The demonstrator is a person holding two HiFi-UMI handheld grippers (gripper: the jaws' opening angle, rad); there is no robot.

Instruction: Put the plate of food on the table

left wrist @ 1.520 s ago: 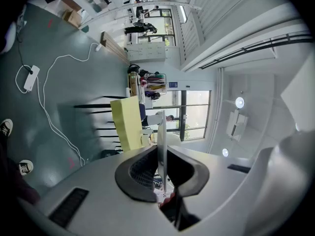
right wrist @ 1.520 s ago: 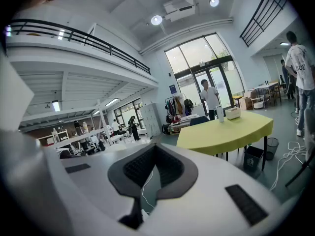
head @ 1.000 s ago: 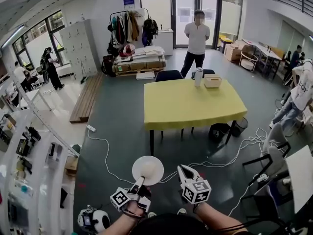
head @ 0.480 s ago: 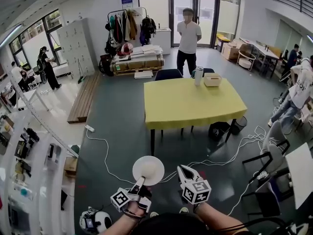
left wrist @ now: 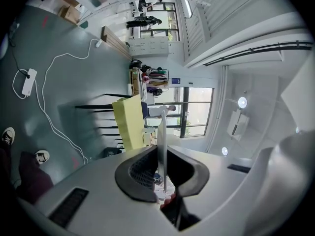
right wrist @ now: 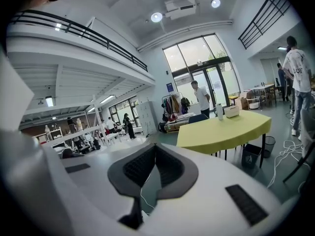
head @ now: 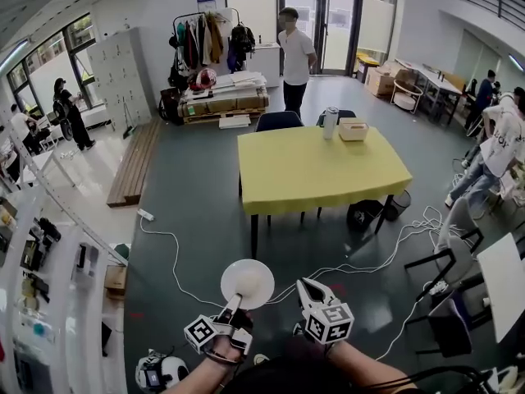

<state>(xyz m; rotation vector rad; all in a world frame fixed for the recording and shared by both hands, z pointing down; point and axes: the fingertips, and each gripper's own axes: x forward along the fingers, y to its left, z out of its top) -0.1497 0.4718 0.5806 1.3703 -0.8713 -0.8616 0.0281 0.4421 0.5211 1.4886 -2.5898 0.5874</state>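
A large hall with a grey-green floor [head: 197, 187] is seen from above. Along the left edge, white shelves [head: 33, 253] loaded with small items are ranged, and a low wooden bench [head: 135, 167] lies beside them, with a white cable [head: 164, 245] trailed over the floor from its near end. At the back wall a coat rack [head: 205, 39] hung with clothes is placed, and a person [head: 294, 56] in a white shirt is stood by the glass doors. In the middle of the hall a table [head: 320, 171] covered in yellow is set, with a bottle [head: 330, 123] and a small box [head: 354, 130] at its far edge and a dark chair [head: 279, 121] pushed up behind it. In the foreground, the left gripper [head: 232, 309] is closed on the near rim of a white plate [head: 248, 284]; in the left gripper view the thin rim of the plate [left wrist: 161, 141] is pinched between the dark pads of that gripper [left wrist: 162, 181]. The plate is held roughly level above the floor, well apart from the table and short of its near edge; what lies on it cannot be made out. Just to the right, the right gripper [head: 310, 290] is held over the floor with its jaws a little apart and nothing between them, as the right gripper view confirms [right wrist: 153, 168].
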